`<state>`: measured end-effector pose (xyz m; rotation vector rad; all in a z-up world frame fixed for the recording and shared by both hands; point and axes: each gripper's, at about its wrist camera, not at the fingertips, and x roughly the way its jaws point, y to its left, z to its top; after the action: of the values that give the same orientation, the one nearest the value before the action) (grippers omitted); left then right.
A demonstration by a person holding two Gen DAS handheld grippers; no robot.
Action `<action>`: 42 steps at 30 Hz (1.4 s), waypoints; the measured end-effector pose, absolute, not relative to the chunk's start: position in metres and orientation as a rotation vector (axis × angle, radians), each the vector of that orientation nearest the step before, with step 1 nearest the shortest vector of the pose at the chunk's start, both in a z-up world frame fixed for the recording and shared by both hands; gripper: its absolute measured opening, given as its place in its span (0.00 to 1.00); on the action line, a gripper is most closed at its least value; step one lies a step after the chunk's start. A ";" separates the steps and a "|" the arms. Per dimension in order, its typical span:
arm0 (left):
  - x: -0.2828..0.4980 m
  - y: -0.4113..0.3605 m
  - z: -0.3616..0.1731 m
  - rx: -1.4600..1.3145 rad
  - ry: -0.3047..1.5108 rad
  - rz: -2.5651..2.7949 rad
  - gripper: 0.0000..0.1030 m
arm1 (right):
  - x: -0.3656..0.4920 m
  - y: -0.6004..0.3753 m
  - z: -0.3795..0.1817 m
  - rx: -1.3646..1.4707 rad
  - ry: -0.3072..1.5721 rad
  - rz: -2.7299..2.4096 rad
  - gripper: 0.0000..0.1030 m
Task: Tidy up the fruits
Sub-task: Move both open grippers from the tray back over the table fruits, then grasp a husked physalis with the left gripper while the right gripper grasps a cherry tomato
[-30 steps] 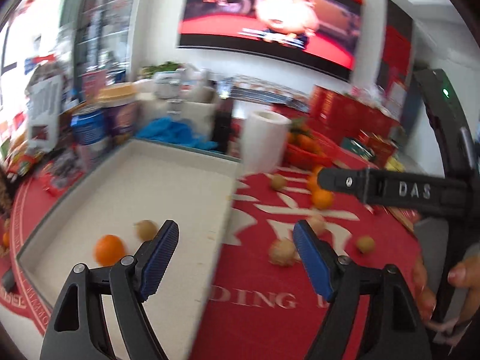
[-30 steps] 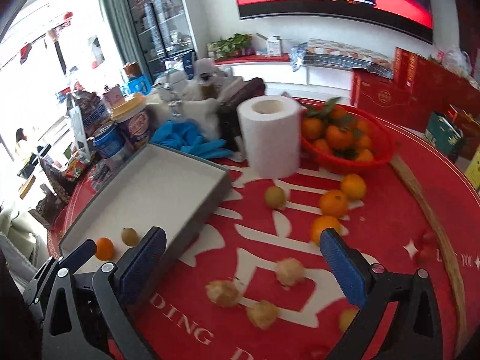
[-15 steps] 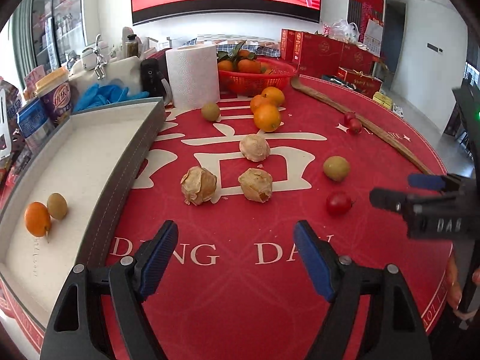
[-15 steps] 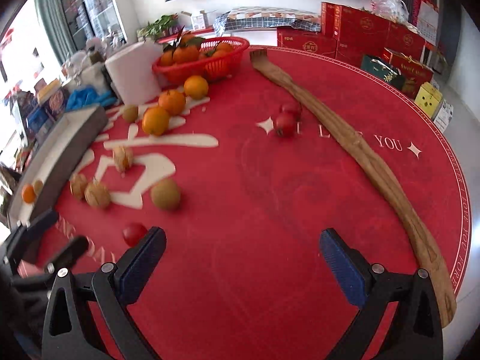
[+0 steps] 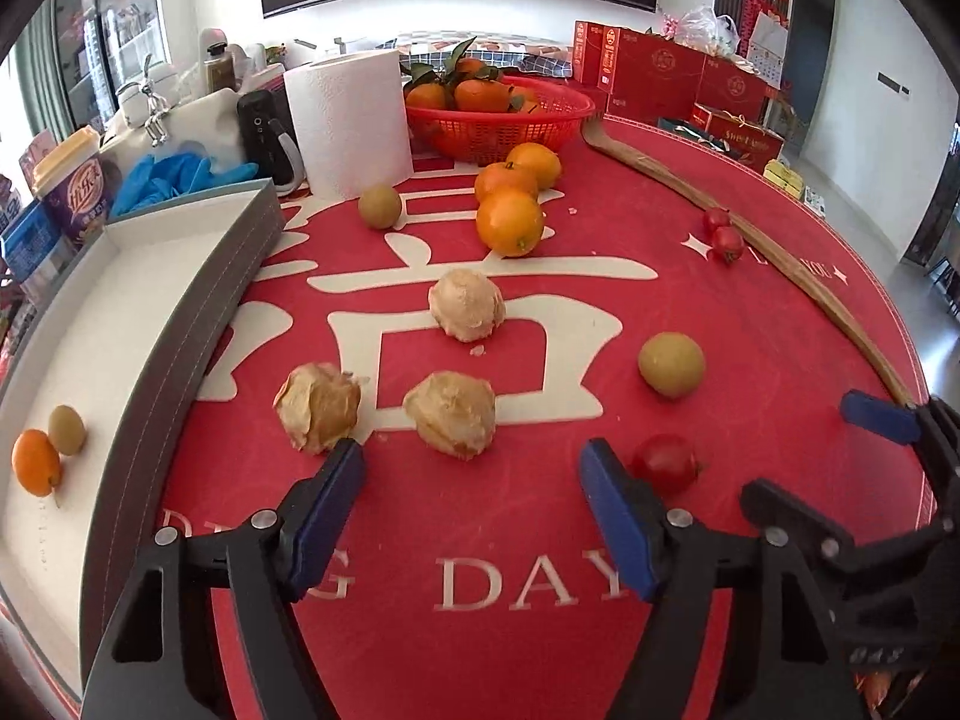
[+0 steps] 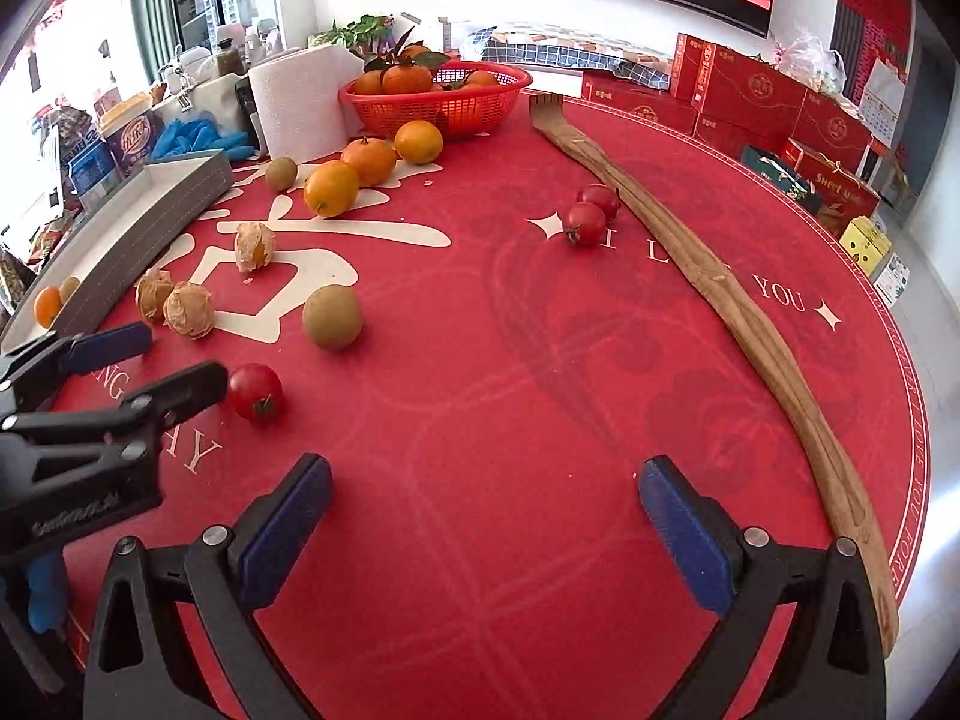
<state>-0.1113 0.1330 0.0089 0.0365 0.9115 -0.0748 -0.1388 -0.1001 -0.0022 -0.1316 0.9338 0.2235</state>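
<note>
From the left wrist, the left gripper [image 5: 471,489] hangs over the red tabletop [image 5: 510,540], its jaws closing with nothing between them. Two husked physalis [image 5: 318,405] lie just beyond, a cherry tomato [image 5: 665,463] right of its right finger. A small orange [image 5: 35,461] lies in the grey tray [image 5: 180,348] at left.

From the right wrist, the right gripper [image 6: 480,501] stands released over bare cloth; a red basket [image 6: 444,99] of tangerines sits far.
</note>
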 end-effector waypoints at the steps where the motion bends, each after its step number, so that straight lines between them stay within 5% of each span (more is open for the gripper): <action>1: -0.107 0.132 0.009 0.036 0.913 -0.071 0.72 | -0.139 -0.100 -0.002 -0.132 0.934 0.224 1.00; 5: -0.096 0.130 0.011 0.030 0.910 -0.051 0.56 | -0.139 -0.100 -0.002 -0.132 0.934 0.224 1.00; 7: -0.096 0.128 0.013 0.035 0.907 -0.051 0.26 | -0.139 -0.100 -0.002 -0.132 0.934 0.223 1.00; 34: -0.141 0.172 0.012 0.001 0.867 0.094 0.27 | -0.124 -0.028 -0.005 -0.253 0.928 0.452 1.00; 36: -0.140 0.173 0.012 -0.006 0.870 0.094 0.27 | -0.123 -0.025 -0.004 -0.258 0.923 0.450 0.94; 39: -0.140 0.171 0.012 0.003 0.864 0.102 0.27 | -0.124 -0.024 0.002 -0.249 0.901 0.442 0.62; 41: -0.141 0.170 0.012 0.009 0.861 0.105 0.26 | -0.125 -0.026 0.005 -0.237 0.887 0.439 0.20; 42: -0.140 0.170 0.012 0.008 0.861 0.107 0.26 | -0.125 -0.028 0.005 -0.224 0.887 0.438 0.20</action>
<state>-0.1404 0.1699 0.0117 0.0081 0.8611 0.1068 -0.1249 -0.0282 0.0047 -0.2240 0.8866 0.4380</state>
